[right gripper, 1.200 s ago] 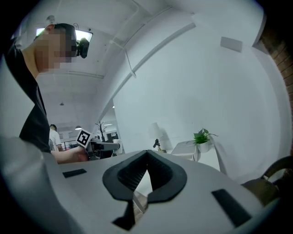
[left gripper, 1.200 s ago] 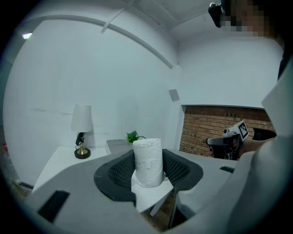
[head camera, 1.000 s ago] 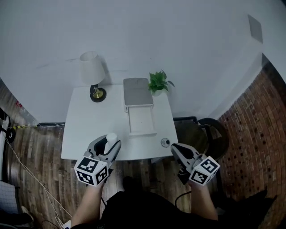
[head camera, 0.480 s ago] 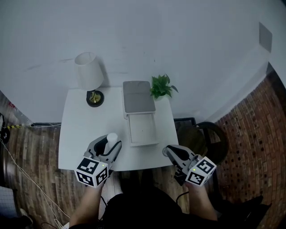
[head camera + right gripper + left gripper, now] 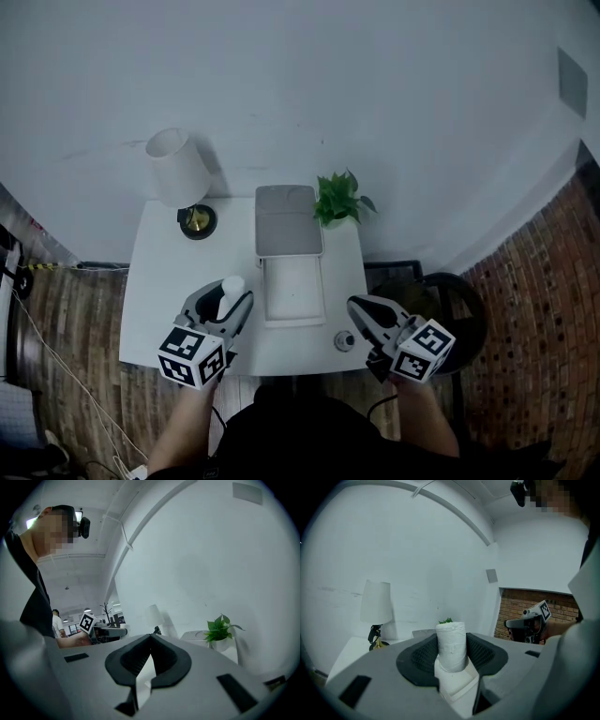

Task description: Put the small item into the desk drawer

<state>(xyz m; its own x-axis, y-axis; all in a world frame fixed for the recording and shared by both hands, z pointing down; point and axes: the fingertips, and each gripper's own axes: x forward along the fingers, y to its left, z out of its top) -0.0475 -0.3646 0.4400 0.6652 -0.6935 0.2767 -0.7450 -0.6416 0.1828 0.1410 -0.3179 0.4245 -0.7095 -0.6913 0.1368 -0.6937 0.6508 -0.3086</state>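
Just over the near bench edge, left gripper clamps a white cylinder, perhaps paper; right gripper, jaws together, hovers right of the open drawer.

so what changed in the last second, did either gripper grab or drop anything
Nothing was grabbed or dropped. The right gripper, shut and empty, moved over the small round item and a little past it, so the item shows again on the desk near the front edge. The head view itself shifted. Unchanged: the left gripper still holds the white roll, and the drawer is still open.
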